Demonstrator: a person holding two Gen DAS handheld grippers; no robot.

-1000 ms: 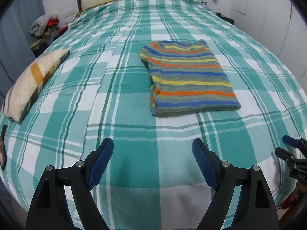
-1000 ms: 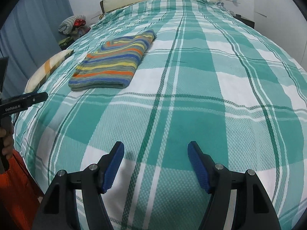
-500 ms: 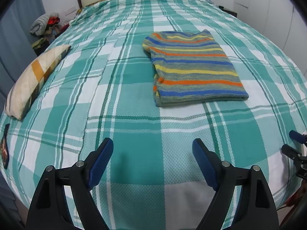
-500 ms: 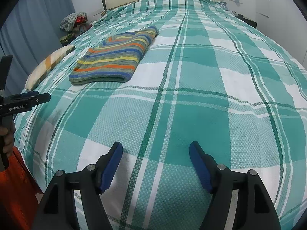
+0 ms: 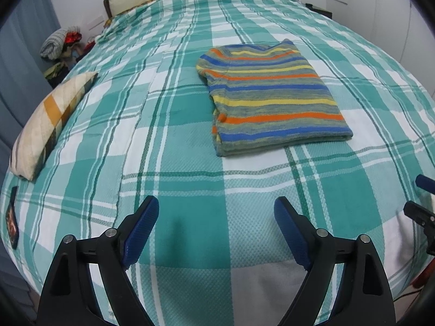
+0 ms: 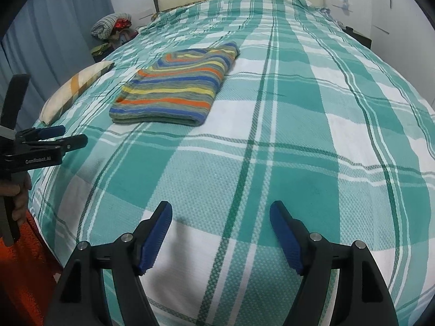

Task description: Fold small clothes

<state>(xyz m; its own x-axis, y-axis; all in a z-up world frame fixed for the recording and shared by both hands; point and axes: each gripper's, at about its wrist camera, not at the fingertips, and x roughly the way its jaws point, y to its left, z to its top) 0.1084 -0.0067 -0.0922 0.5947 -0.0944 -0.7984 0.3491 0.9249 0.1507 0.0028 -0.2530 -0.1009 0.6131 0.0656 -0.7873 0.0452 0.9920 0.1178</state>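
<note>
Striped folded garment (image 5: 272, 97) lies flat on checked bedspread (image 5: 176, 163).

One folded striped sweater (image 5: 274, 96) lies on one bed (image 5: 190, 190). One small checked pillow (image 5: 51, 119) rests at the bed's edge. Two tongs: left tongs (image 5: 216, 228), right tongs (image 6: 220, 228). One heap of clothes (image 6: 114, 27) beside the bed; one dark card (image 5: 12, 224).
</note>
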